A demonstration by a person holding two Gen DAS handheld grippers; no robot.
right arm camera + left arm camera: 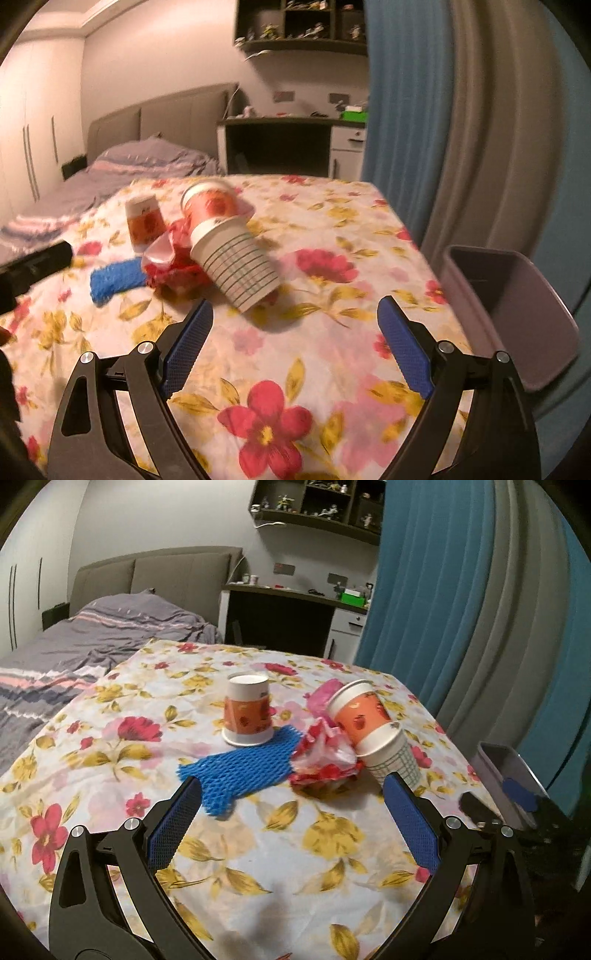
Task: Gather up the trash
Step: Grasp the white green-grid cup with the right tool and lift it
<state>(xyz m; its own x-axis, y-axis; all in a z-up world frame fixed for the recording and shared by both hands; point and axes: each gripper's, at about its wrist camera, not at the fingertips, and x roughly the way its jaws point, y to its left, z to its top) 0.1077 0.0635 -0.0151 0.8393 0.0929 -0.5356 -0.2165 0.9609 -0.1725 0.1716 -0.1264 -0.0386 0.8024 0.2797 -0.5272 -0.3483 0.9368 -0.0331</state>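
Flowered cloth covers the counter point(332, 229) where we find the trash gathered near the middle. At its right edge stands a grey bin point(517, 295), mouth up. Two nested paper cups point(232, 251) lie tipped, long axis running from far left to near right in the right view, the ringed base toward us. A blue foam net point(243, 771) lies flat beside a red wrapper point(325, 757). An upside-down cup point(247, 716) stands behind. Left gripper point(291, 794) and right gripper point(295, 314) jaws spread wide, holding nothing.
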